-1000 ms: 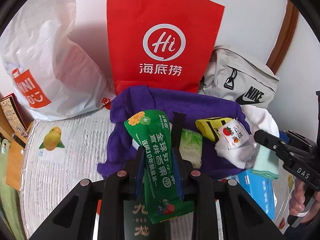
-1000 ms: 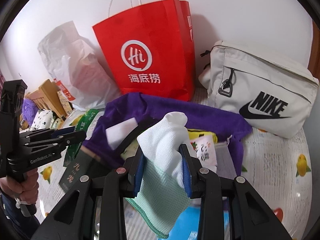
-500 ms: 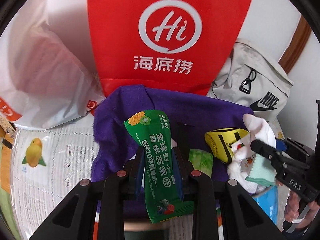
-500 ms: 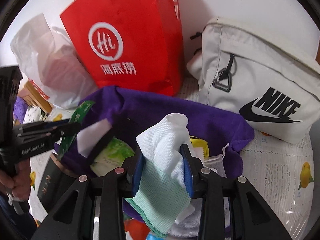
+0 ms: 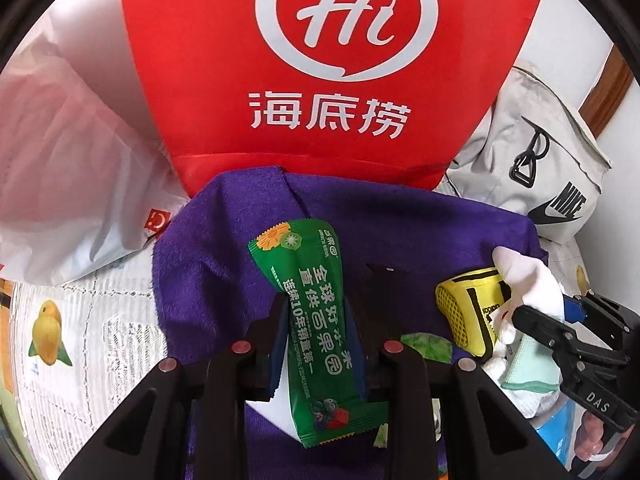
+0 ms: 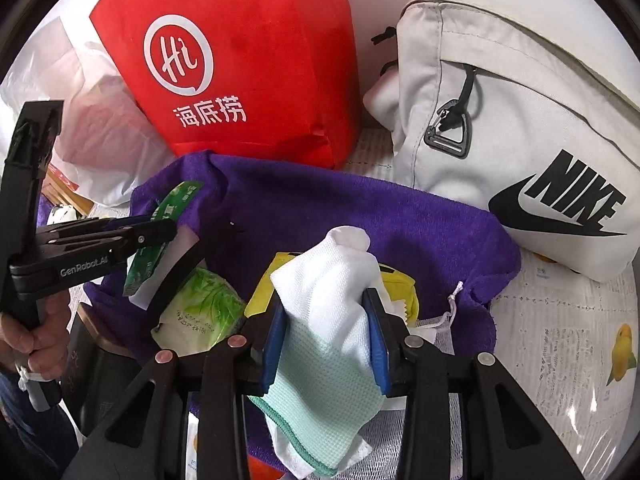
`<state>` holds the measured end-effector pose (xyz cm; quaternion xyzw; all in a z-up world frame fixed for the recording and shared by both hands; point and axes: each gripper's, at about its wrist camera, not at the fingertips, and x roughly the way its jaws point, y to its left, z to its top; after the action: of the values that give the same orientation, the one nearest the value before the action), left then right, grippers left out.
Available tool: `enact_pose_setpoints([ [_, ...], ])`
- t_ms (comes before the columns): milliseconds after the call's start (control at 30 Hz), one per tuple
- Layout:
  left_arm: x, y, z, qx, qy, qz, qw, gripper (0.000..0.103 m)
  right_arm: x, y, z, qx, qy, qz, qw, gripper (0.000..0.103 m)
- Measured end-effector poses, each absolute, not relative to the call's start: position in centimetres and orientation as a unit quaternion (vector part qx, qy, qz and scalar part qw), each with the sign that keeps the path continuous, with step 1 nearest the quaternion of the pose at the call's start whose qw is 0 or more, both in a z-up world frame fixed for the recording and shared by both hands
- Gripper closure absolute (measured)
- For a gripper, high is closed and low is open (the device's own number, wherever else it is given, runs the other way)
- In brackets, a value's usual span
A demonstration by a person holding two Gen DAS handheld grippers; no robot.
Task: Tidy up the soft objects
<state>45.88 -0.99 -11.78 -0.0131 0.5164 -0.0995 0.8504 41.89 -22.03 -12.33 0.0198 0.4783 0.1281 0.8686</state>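
My left gripper (image 5: 316, 320) is shut on a green snack packet (image 5: 316, 312) and holds it over a purple towel (image 5: 224, 248). It also shows in the right wrist view (image 6: 160, 236) at the left, with the packet (image 6: 168, 212) in it. My right gripper (image 6: 326, 316) is shut on a white and mint cloth (image 6: 332, 304) above the towel (image 6: 360, 216). It shows in the left wrist view (image 5: 532, 312) at the right. A yellow pouch (image 5: 468, 308) and a green and white packet (image 6: 200, 308) lie on the towel.
A red paper bag (image 5: 332, 60) stands just behind the towel. A white plastic bag (image 5: 68, 152) is at the left and a grey Nike bag (image 6: 520, 128) at the right. A fruit-print cover (image 6: 560, 344) lies on the table.
Both grippers have moved forward toward the red bag and the towel, each still holding its item. The bags look larger and closer now.
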Motion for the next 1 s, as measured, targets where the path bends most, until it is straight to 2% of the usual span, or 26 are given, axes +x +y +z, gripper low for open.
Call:
enact_pose_setpoints([
  [167,45.8,-1.4,-12.1,-0.002,0.522,-0.096,0.848,0.073,42.0,-22.1,-12.4,0.026,0.478,0.13,0.868,0.063],
  [233,45.9,-1.5,-12.1,-0.001,0.526,-0.093,0.846,0.07,42.0,-22.2,-12.4,0.028,0.479,0.13,0.868,0.057],
  [267,45.8,-1.6,-12.1,-0.002,0.527,-0.094,0.845,0.068,42.0,-22.2,-12.3,0.028,0.478,0.131,0.868,0.051],
  [300,46.0,-1.8,-12.1,-0.002,0.528,-0.096,0.844,0.062,42.0,-22.2,-12.2,0.028,0.476,0.13,0.869,0.04],
  [333,45.9,-1.8,-12.0,-0.001,0.527,-0.095,0.845,0.053,41.9,-22.2,-12.0,0.026,0.474,0.127,0.871,0.034],
  [367,45.7,-1.9,-11.7,0.004,0.523,-0.094,0.847,0.048,41.8,-22.2,-11.9,0.024,0.475,0.124,0.871,0.025],
  [400,45.5,-2.0,-11.4,0.01,0.518,-0.092,0.85,0.04,41.7,-22.2,-11.7,0.021,0.472,0.122,0.873,0.024],
  [433,45.1,-2.2,-11.0,0.016,0.512,-0.087,0.854,0.036,41.6,-22.2,-11.5,0.02,0.469,0.121,0.875,0.024],
  [800,41.4,-1.5,-6.9,0.022,0.493,-0.077,0.866,0.034,38.2,-22.0,-8.5,0.008,0.454,0.111,0.884,0.024],
  [1000,36.9,-1.0,-5.1,0.024,0.484,-0.075,0.871,0.028,34.3,-22.3,-6.4,0.016,0.44,0.104,0.892,0.022],
])
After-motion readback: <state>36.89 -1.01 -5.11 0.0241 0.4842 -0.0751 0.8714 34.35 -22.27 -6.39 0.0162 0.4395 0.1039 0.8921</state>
